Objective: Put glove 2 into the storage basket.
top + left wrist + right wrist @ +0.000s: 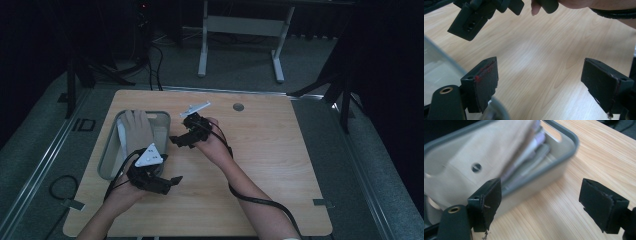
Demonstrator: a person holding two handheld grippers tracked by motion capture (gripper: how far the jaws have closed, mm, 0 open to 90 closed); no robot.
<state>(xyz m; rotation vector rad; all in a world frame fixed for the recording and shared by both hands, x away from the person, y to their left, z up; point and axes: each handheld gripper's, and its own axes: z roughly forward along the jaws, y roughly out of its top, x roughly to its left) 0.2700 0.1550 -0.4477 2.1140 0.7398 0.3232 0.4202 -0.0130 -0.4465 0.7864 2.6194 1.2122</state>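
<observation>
Left gripper (172, 181) gaped wide, empty, over table (280, 165); bin (111, 150) beside it. Right gripper (176, 141) gaped wide, empty, facing beige cloth (474, 167) in bin.

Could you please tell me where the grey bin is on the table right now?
In the high view the grey bin sits on the left part of the wooden table, just beyond the left gripper, with folded beige cloth inside.

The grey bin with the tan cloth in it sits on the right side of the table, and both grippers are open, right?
Not quite. The high view shows the grey bin on the table's left side. The tan cloth is in it, and the left gripper and right gripper are open.
</observation>
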